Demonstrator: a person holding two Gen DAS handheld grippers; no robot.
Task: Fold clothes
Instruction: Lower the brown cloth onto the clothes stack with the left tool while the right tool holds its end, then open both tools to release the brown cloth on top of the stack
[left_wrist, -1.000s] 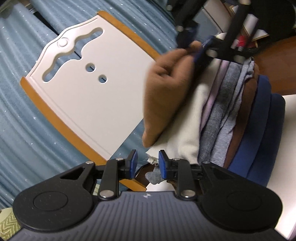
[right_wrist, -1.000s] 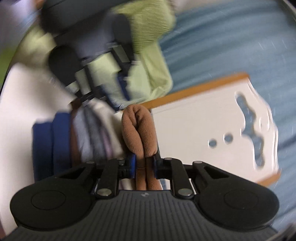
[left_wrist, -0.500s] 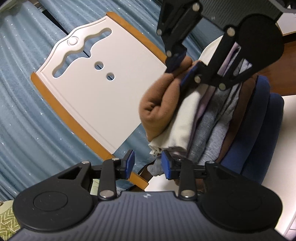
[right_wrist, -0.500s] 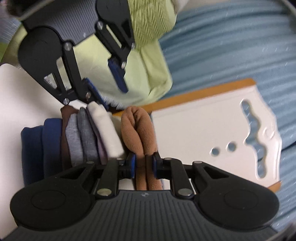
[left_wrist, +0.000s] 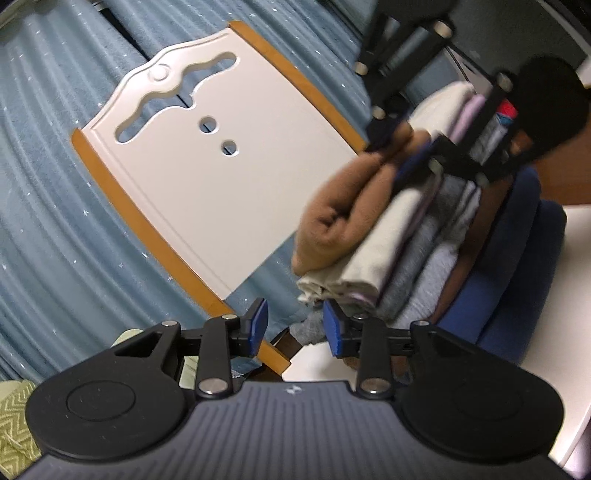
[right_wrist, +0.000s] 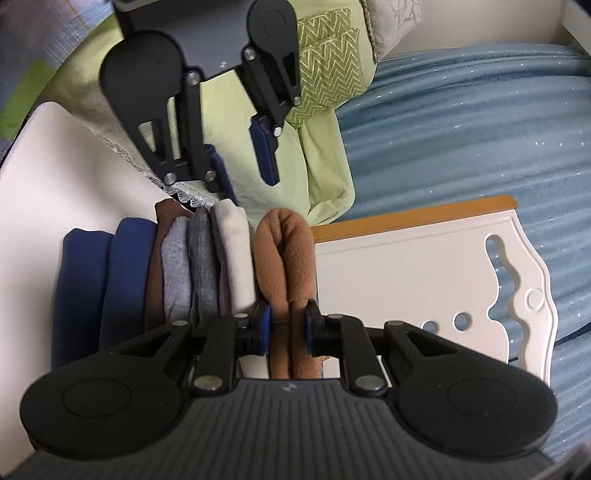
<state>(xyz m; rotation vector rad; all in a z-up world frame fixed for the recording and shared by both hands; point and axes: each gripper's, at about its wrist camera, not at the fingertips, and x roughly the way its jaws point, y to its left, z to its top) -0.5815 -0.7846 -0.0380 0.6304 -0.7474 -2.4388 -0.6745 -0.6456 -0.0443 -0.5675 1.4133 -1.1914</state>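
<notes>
A folded brown fleece garment (right_wrist: 286, 254) lies against the end of a stack of folded clothes (right_wrist: 201, 266): cream, grey, brown and dark blue. My right gripper (right_wrist: 286, 325) is shut on the brown fleece near its edge; it also shows in the left wrist view (left_wrist: 400, 162), pinching the fleece (left_wrist: 343, 214). My left gripper (left_wrist: 295, 326) is open and empty, just off the near end of the stack (left_wrist: 424, 258). In the right wrist view the left gripper (right_wrist: 245, 166) hovers open beyond the stack.
A white board with orange edges and cut-out holes (left_wrist: 207, 166) stands right beside the fleece, also in the right wrist view (right_wrist: 424, 280). The stack rests on a white surface (right_wrist: 48, 206). Blue ribbed fabric (right_wrist: 461, 129) lies behind, and green pillows (right_wrist: 328, 74) sit at the far side.
My left gripper has opened wider and drawn back from the stack. My right gripper keeps its hold on the brown fleece, which now sits closer against the cream garment.
</notes>
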